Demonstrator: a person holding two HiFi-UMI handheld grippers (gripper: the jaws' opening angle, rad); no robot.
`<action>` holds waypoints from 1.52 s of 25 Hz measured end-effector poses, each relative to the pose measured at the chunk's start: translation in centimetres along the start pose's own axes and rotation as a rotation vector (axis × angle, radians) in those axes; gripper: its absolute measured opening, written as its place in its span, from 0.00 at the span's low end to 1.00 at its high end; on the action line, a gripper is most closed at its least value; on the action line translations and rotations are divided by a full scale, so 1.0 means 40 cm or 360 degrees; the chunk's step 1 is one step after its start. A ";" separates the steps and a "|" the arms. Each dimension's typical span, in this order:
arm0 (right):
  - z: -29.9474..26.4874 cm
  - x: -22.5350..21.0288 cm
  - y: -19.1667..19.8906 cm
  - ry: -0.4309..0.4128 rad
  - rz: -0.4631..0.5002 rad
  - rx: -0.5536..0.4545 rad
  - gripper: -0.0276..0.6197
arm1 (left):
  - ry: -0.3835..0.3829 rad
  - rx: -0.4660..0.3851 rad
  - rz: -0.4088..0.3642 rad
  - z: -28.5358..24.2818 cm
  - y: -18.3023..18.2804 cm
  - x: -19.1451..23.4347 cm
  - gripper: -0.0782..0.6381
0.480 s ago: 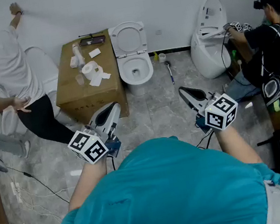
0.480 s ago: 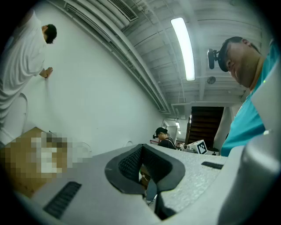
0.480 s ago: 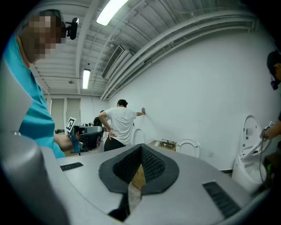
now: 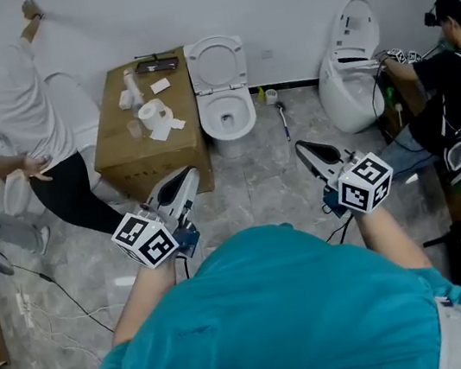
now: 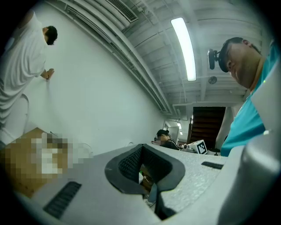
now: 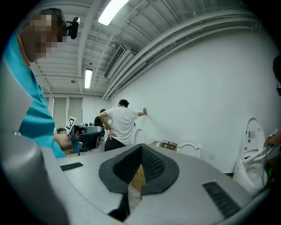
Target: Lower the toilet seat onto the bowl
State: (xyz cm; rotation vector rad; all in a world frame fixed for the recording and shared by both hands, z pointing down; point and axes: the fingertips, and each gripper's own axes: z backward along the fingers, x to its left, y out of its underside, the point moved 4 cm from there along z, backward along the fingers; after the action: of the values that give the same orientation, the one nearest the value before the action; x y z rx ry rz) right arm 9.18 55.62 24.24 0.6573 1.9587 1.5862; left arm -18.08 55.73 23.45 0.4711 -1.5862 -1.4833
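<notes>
**Change since the earlier frame:** the head view has drifted slightly, so the toilet, the box and both bystanders sit a touch differently in frame. Both grippers keep their places over the floor.

**Entries**
- White ceramic toilet (image 4: 224,101), 12 o'clock, against the white wall. Its white oval plastic seat (image 4: 216,59) stands raised and leans back toward the wall. The white bowl (image 4: 229,120) is uncovered, so lowering looks not yet begun.
- Left gripper (image 4: 184,181), 11 o'clock of the wearer's teal shirt (image 4: 279,320). Jaws pressed together with nothing between them, well apart from the toilet.
- Right gripper (image 4: 308,153), 1 o'clock. Jaws likewise pressed together and empty, well apart from the toilet.
- Brown cardboard box (image 4: 151,153), just beside the toilet at its 9 o'clock, carrying a white paper roll (image 4: 149,113) and small oddments.
- Second white toilet (image 4: 348,63), 2 o'clock, with a person in black (image 4: 451,90) working at it.
- Person in a white shirt (image 4: 4,112), 10 o'clock, one hand on the wall.

**Risks:**
- Closed jaws cannot take the seat rim, and a nudge from smooth tips may slip off the plastic.
- Once tipped past balance and unsupported, the seat would likely drop and slam onto the bowl.
- The grey floor cables (image 4: 49,306) at 9 o'clock could catch a foot on the approach.

**Obscured:**
- The seat hinge, and whether a separate lid stands behind the seat, cannot be told.
- The wearer's feet are hidden under the shirt.
- The items on the box are too small to name, and in the left gripper view the box is mosaicked.
</notes>
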 end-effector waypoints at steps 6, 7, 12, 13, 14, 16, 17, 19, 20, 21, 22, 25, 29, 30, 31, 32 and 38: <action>0.005 -0.016 -0.008 -0.0005 -0.0013 -0.0010 0.04 | -0.0001 0.0002 0.0008 -0.012 -0.004 -0.006 0.11; 0.004 -0.013 -0.014 -0.0003 -0.0025 -0.0018 0.04 | -0.0001 0.0001 0.0010 -0.010 -0.007 -0.005 0.11; 0.007 -0.050 -0.008 -0.0023 -0.0062 -0.0046 0.04 | -0.0010 0.0005 0.0001 -0.046 0.008 -0.006 0.11; 0.012 -0.065 -0.004 -0.0031 -0.0066 -0.0047 0.04 | -0.0013 0.0008 -0.0005 -0.062 0.012 -0.011 0.11; 0.017 -0.078 -0.002 -0.0041 -0.0070 -0.0049 0.04 | -0.0014 0.0010 -0.0010 -0.077 0.016 -0.015 0.11; 0.029 -0.097 -0.002 -0.0056 -0.0076 -0.0053 0.04 | -0.0017 0.0011 -0.0011 -0.102 0.019 -0.026 0.11; 0.036 -0.105 -0.004 -0.0060 -0.0077 -0.0054 0.04 | -0.0017 0.0010 -0.0010 -0.112 0.020 -0.032 0.11; 0.054 -0.124 -0.006 -0.0068 -0.0076 -0.0053 0.04 | -0.0020 0.0006 -0.0007 -0.136 0.024 -0.046 0.11; 0.065 -0.139 -0.004 -0.0075 -0.0075 -0.0053 0.04 | -0.0023 0.0003 -0.0008 -0.154 0.031 -0.054 0.11; 0.078 -0.161 0.001 -0.0085 -0.0073 -0.0055 0.04 | -0.0027 0.0001 -0.0011 -0.178 0.042 -0.063 0.11; 0.094 -0.190 0.011 -0.0097 -0.0072 -0.0058 0.04 | -0.0032 0.0000 -0.0015 -0.209 0.058 -0.074 0.11; 0.141 -0.261 0.032 -0.0120 -0.0066 -0.0047 0.04 | -0.0039 -0.0007 -0.0016 -0.288 0.095 -0.109 0.11; 0.168 -0.261 0.011 -0.0137 -0.0051 -0.0009 0.04 | -0.0034 -0.0026 0.0006 -0.307 0.083 -0.139 0.11; 0.172 -0.270 0.009 -0.0146 -0.0049 -0.0005 0.04 | -0.0035 -0.0026 0.0010 -0.319 0.085 -0.145 0.11; 0.176 -0.279 0.011 -0.0154 -0.0048 -0.0002 0.04 | -0.0036 -0.0024 0.0014 -0.329 0.090 -0.149 0.11; 0.179 -0.288 0.015 -0.0158 -0.0048 0.0002 0.04 | -0.0038 -0.0019 0.0016 -0.336 0.096 -0.153 0.11; 0.147 -0.312 0.046 -0.0163 -0.0072 0.0009 0.04 | -0.0051 0.0010 0.0005 -0.337 0.114 -0.121 0.11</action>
State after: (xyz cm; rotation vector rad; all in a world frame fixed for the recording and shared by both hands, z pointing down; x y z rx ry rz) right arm 22.47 51.93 26.26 0.6785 1.8911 1.4908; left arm -3.48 52.39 24.59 0.4501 -1.6167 -1.4906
